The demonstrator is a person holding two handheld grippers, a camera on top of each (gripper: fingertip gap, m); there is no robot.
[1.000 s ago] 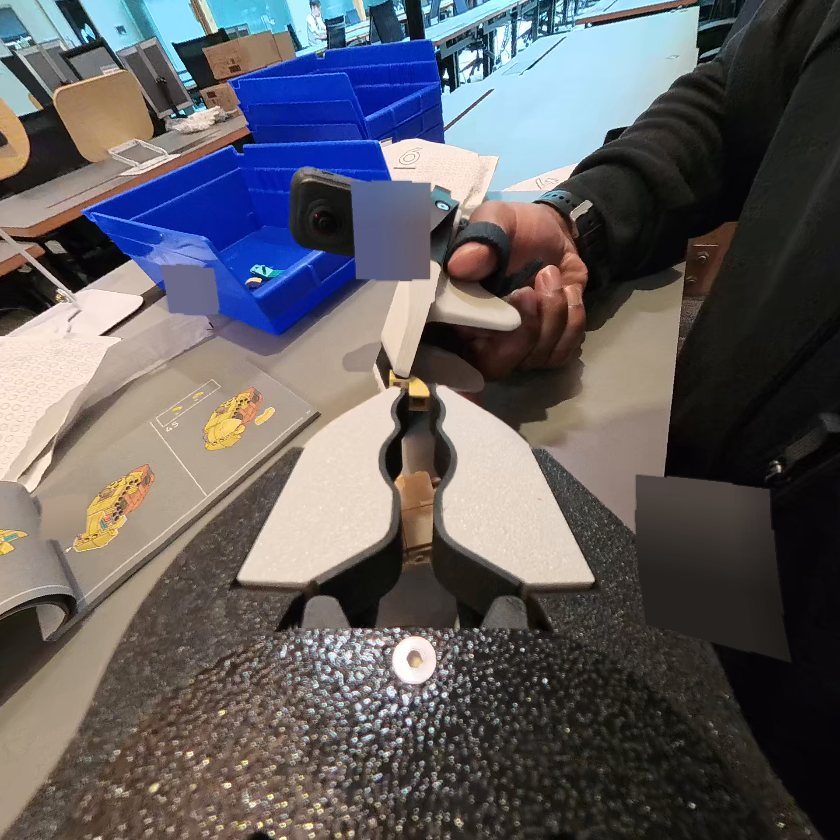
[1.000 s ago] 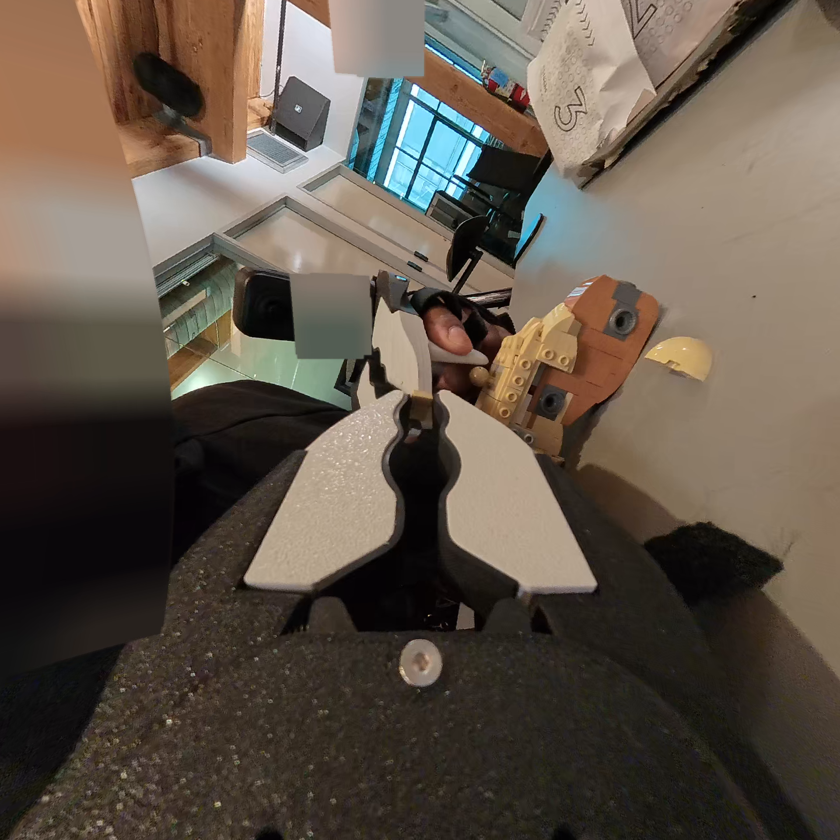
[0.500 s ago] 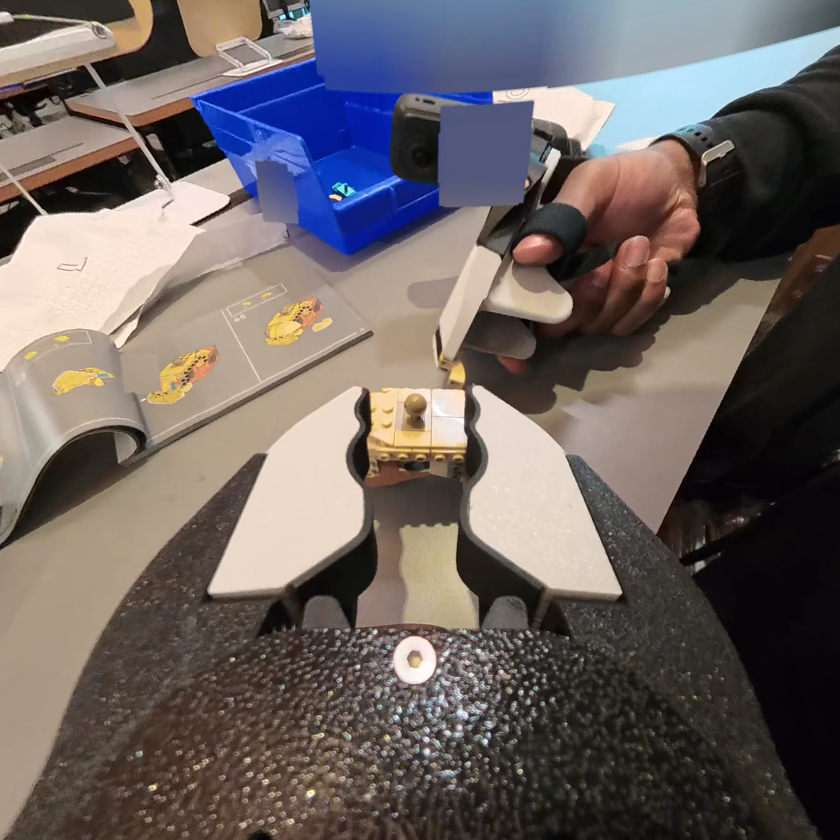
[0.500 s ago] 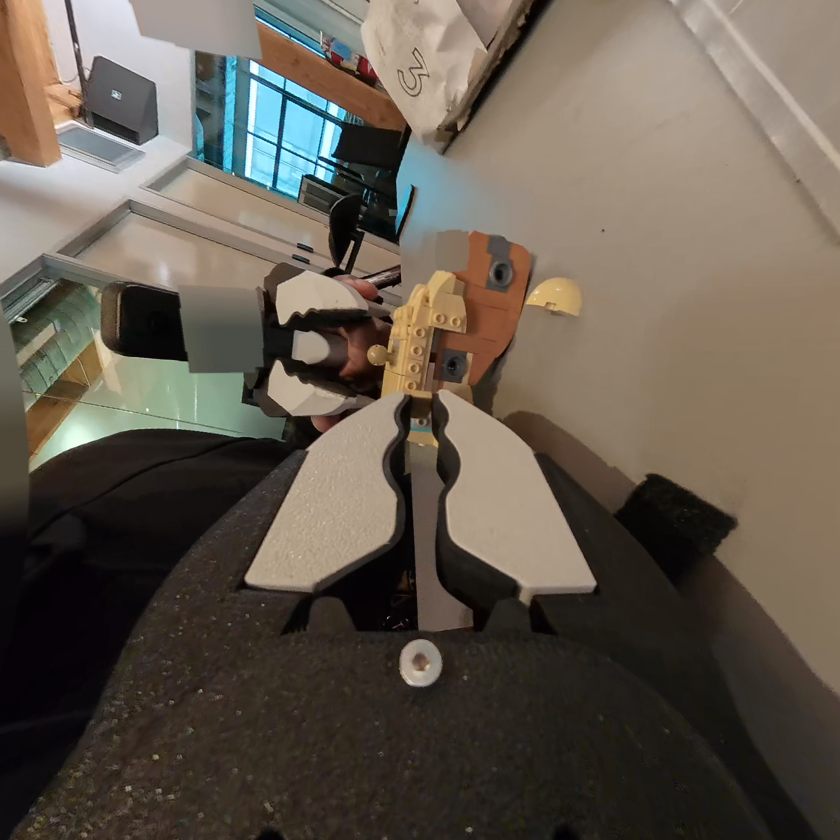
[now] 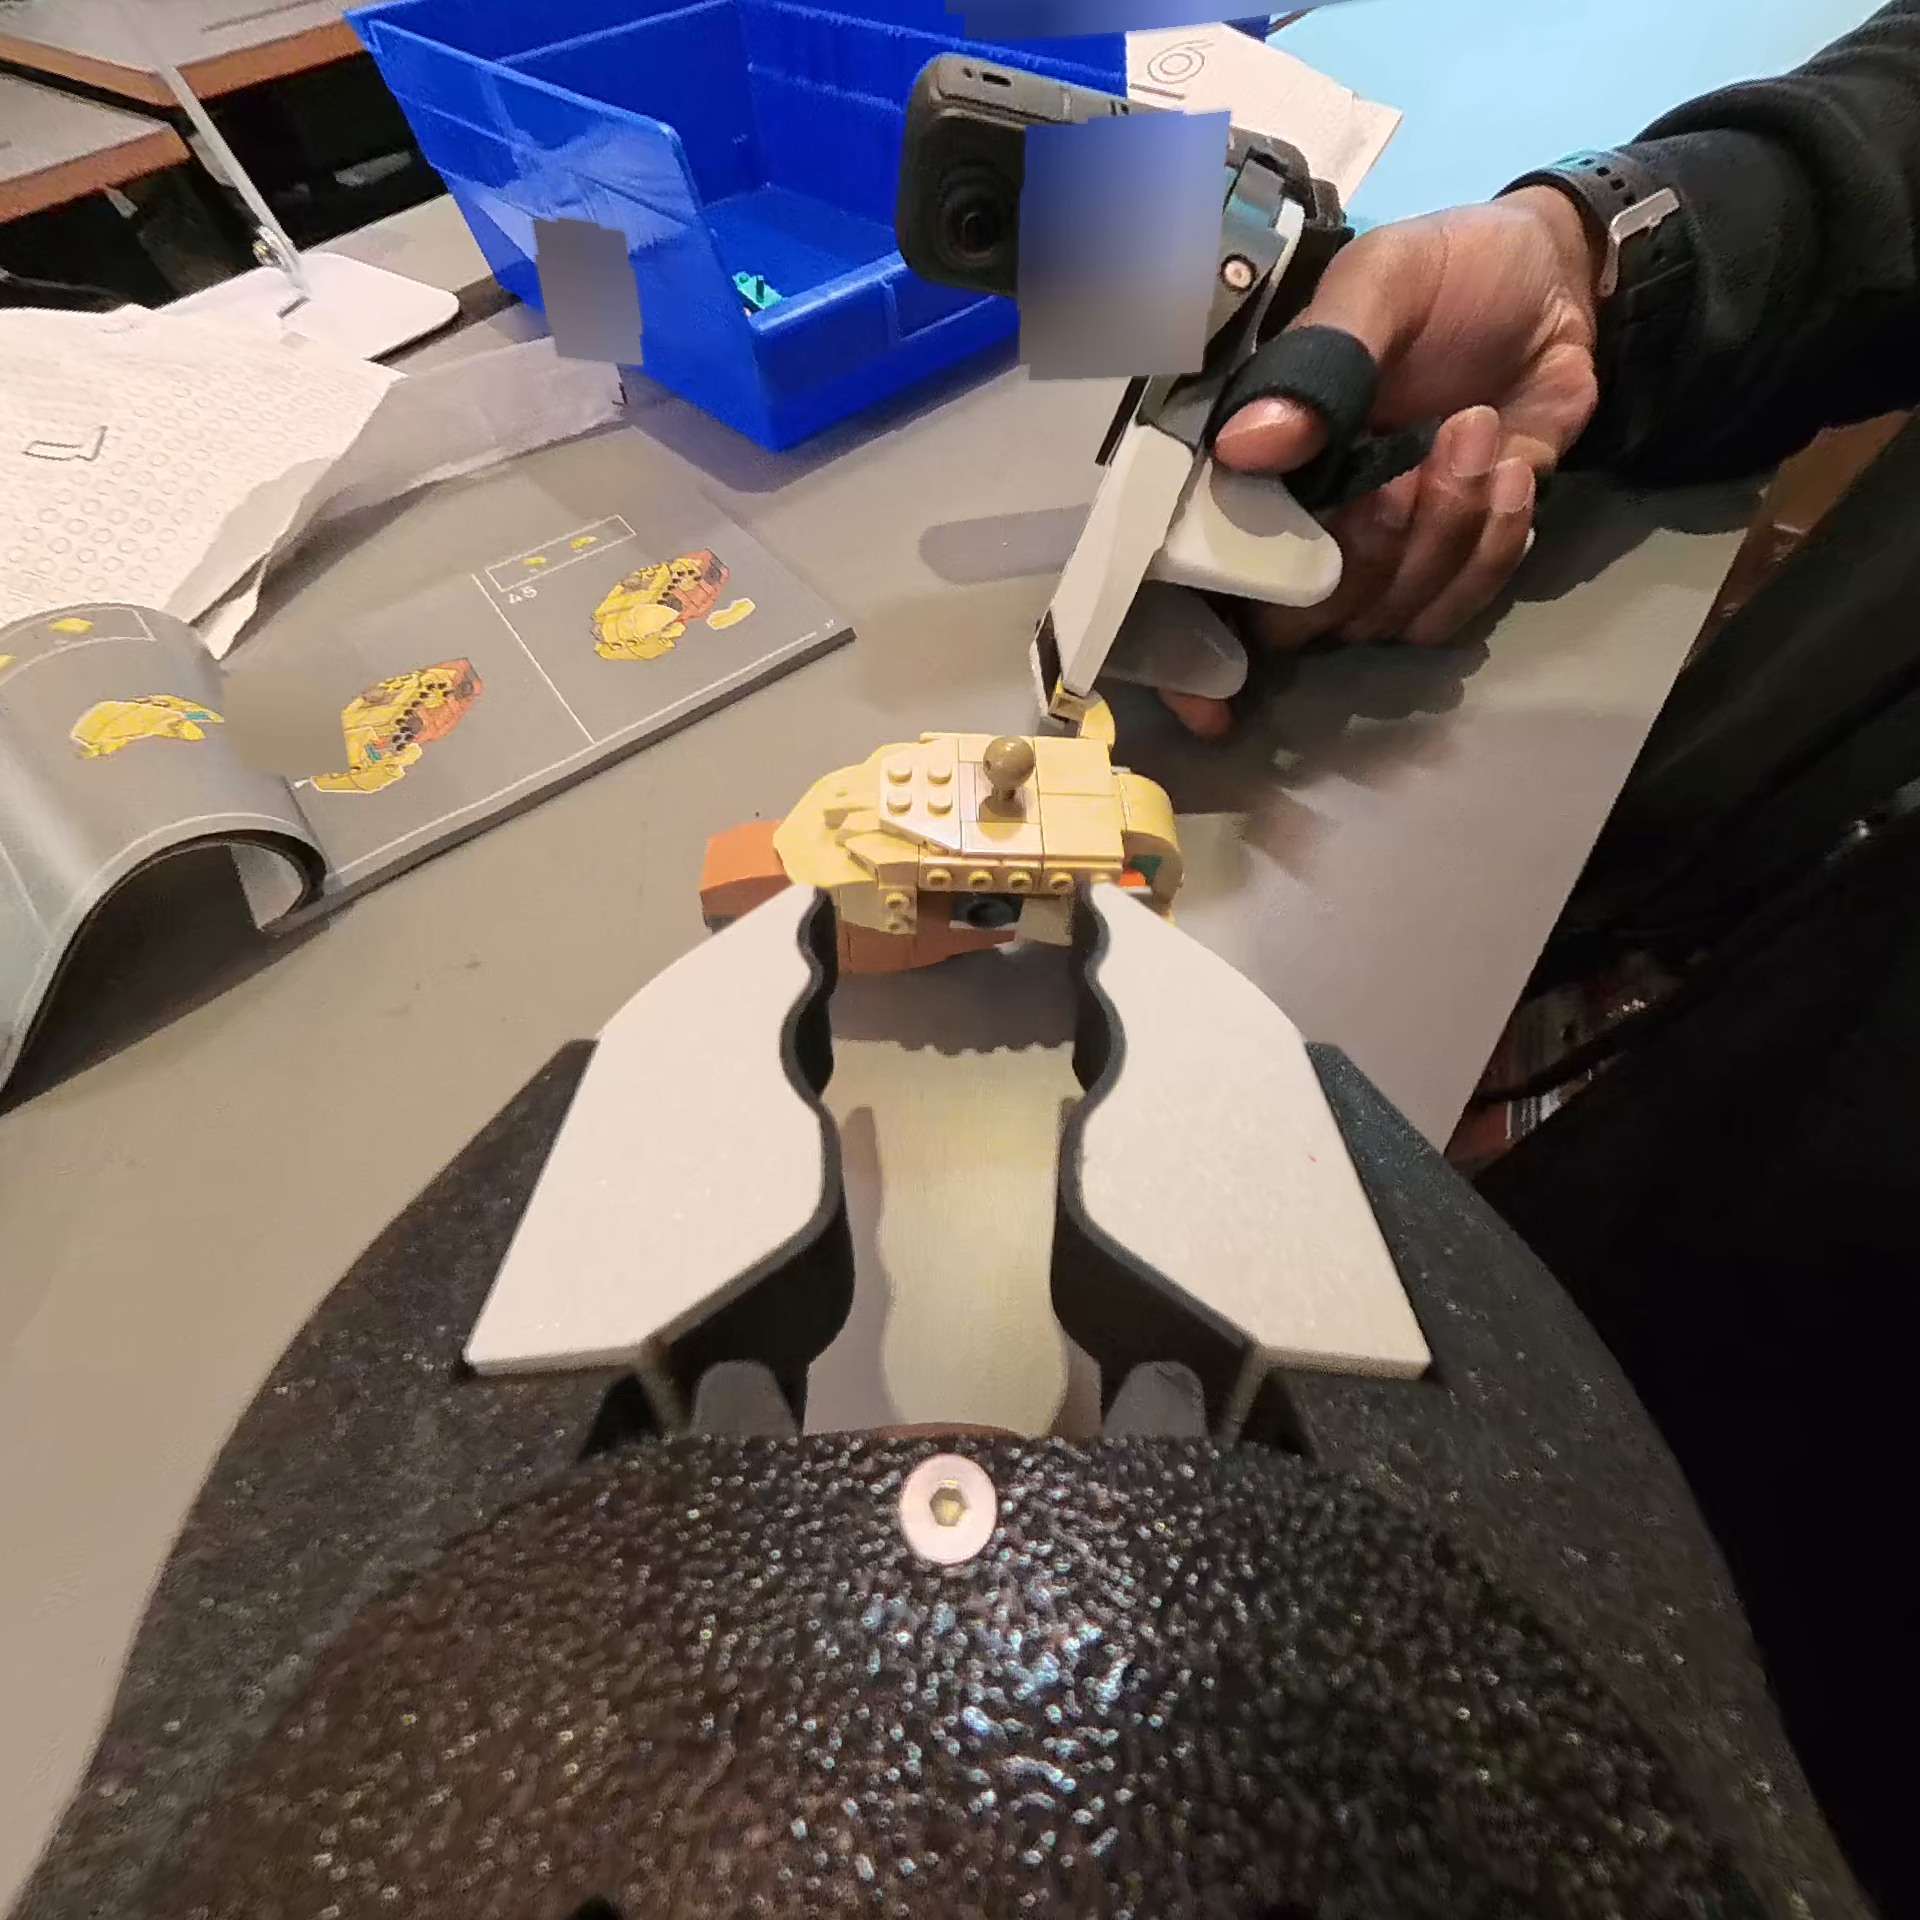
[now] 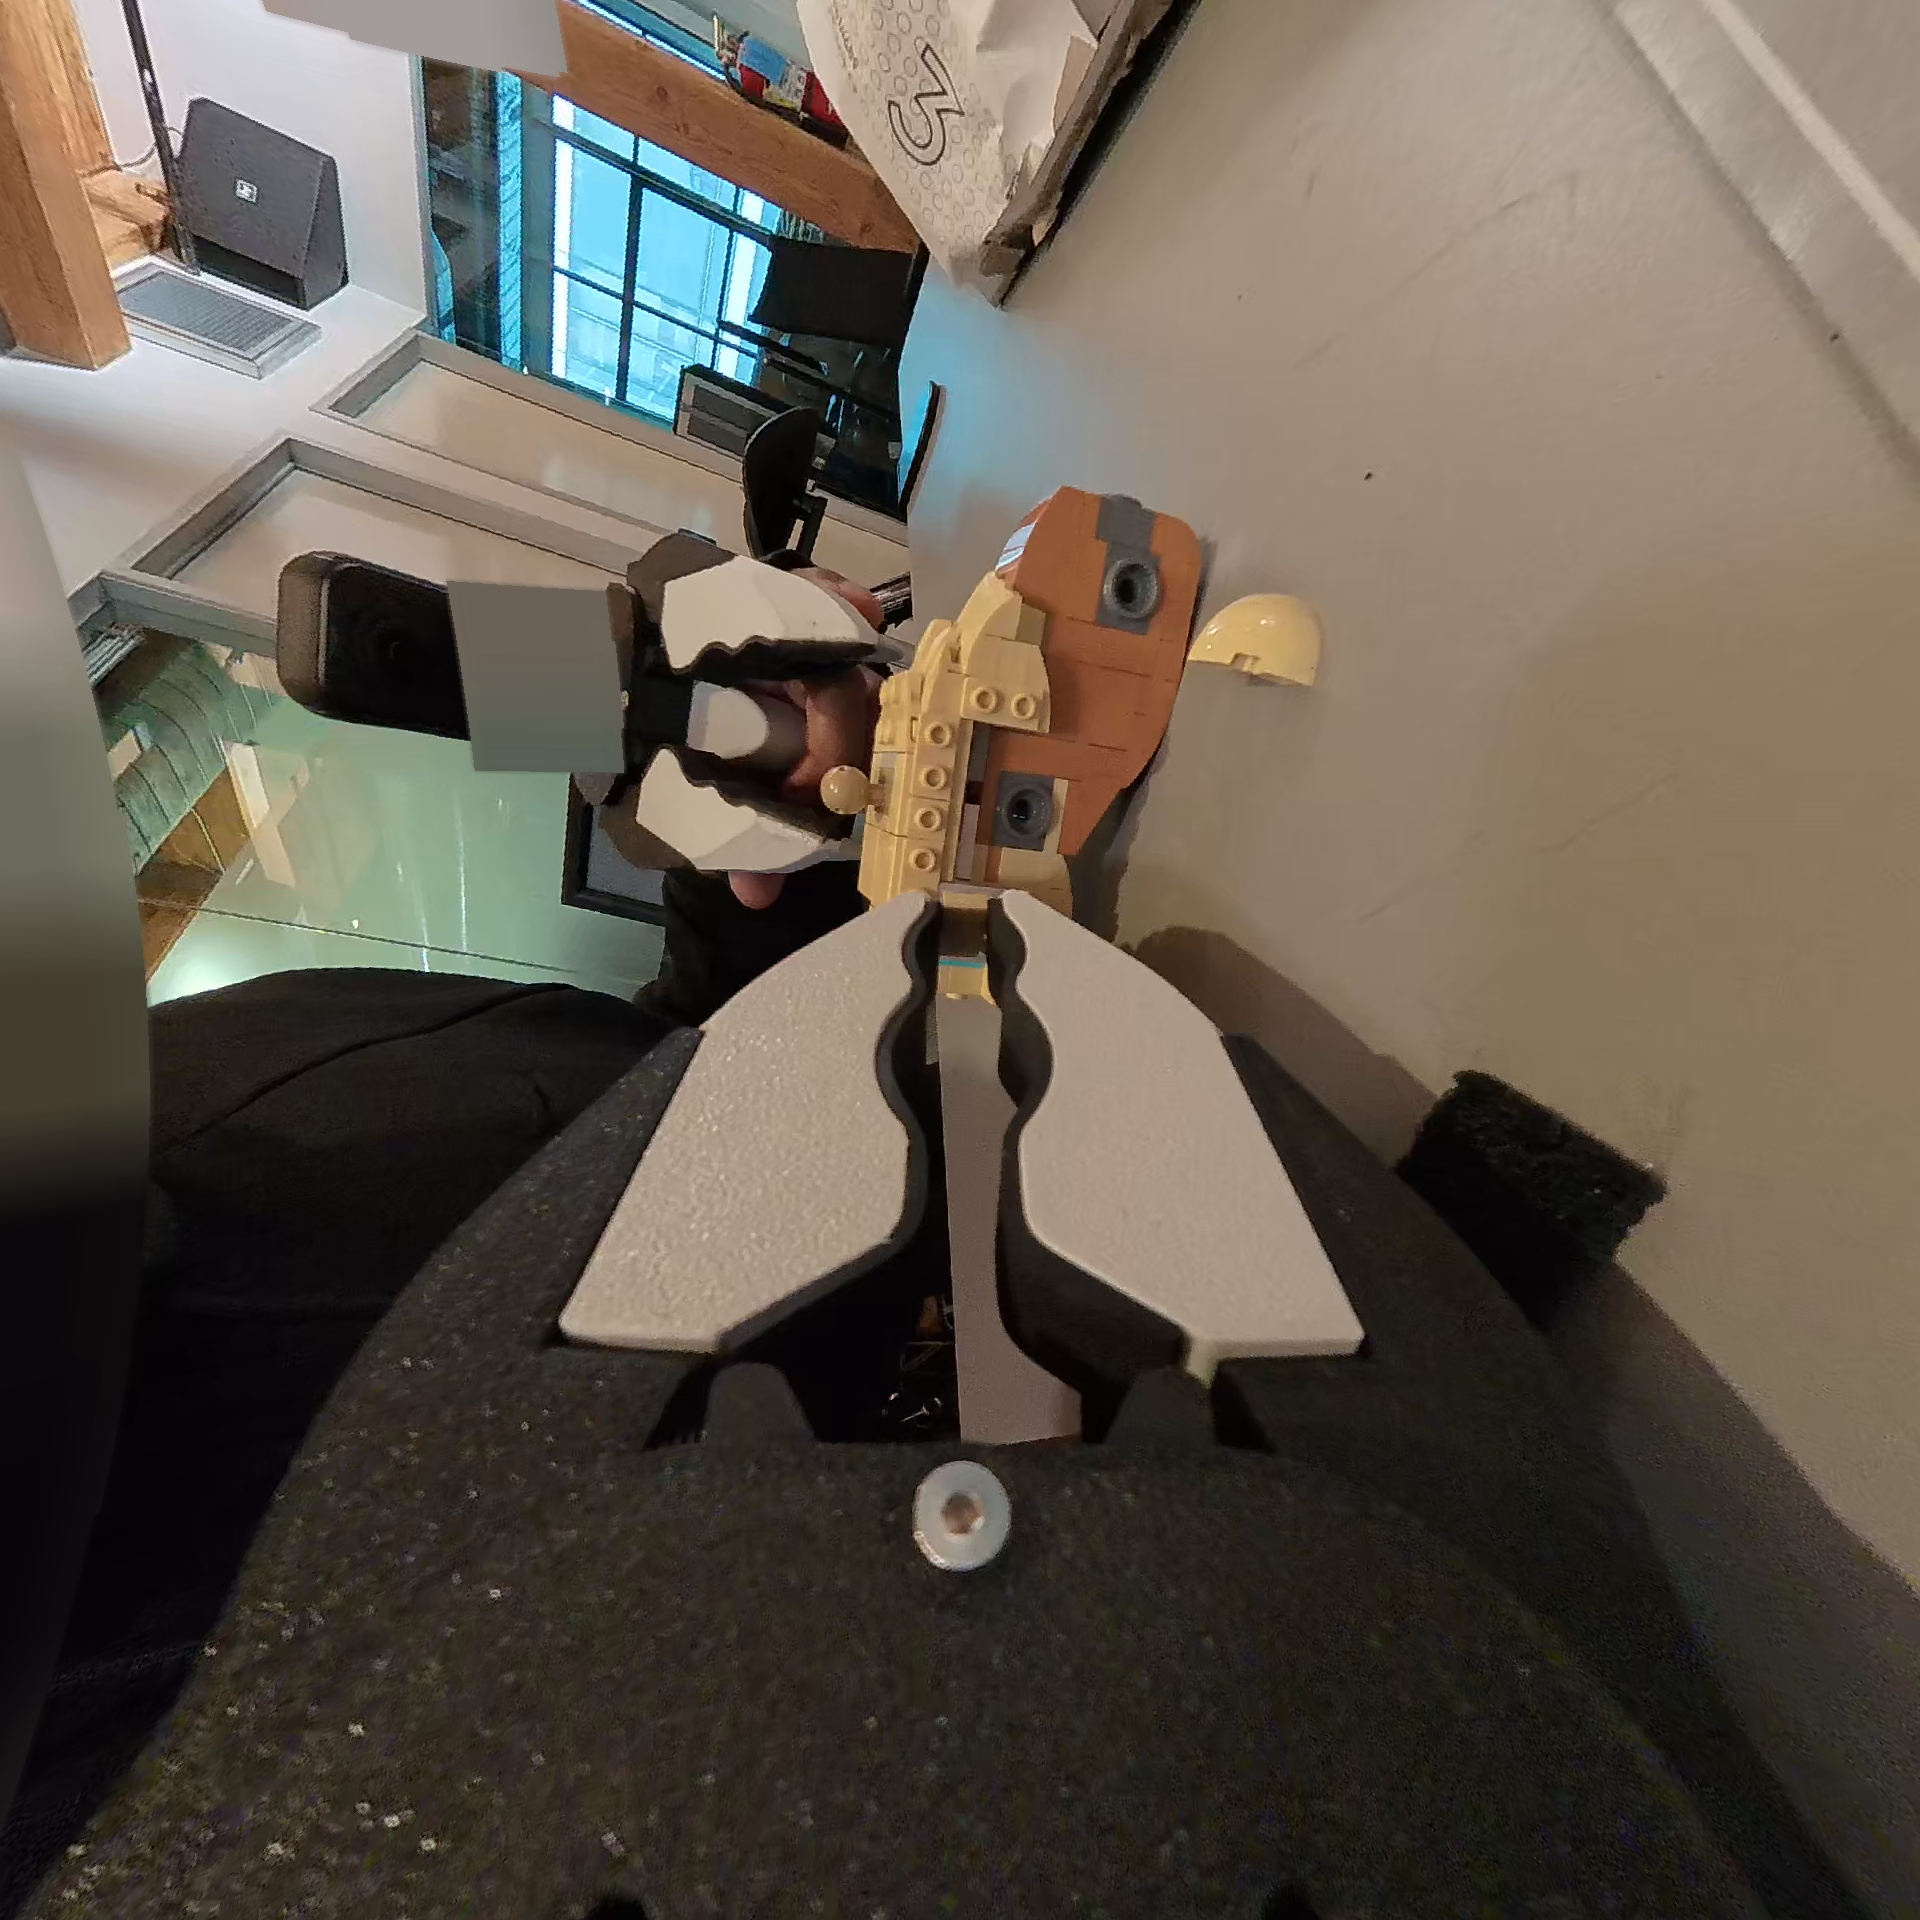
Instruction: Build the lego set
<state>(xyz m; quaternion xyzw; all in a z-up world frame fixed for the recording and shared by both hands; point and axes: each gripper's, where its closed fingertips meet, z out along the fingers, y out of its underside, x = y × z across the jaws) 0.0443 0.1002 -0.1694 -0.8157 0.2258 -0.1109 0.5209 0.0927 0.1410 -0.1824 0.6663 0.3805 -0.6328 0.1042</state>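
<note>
A tan and brown brick model [image 5: 987, 821] rests on the grey table [image 5: 520, 1039]. My left gripper [image 5: 956, 914] is open, its fingertips [image 5: 800, 935] wide apart just short of the model's near side, not pressing on it. In the right wrist view the left gripper [image 6: 878, 740] shows open beside the model [image 6: 1081, 707], near its ball knob. My right gripper [image 6: 961, 914] is shut on a small tan brick [image 6: 961, 951] that meets the model's end. In the left wrist view the right gripper [image 5: 1065, 707] shows at the model's far right corner, held by a hand [image 5: 1455, 416].
An open instruction booklet [image 5: 520, 665] lies to the left, with white paper bags [image 5: 156, 447] behind it. A blue bin [image 5: 727, 208] stands at the back. A loose cream dome piece [image 6: 1257, 644] lies beside the model. The person's dark sleeve and body are at the right. Left tips to right tips: about 7 cm.
My left gripper went from shut to wide open; half a second ago the model stood between its fingers, now the model lies just beyond the tips. My right gripper stayed shut on the small tan brick.
</note>
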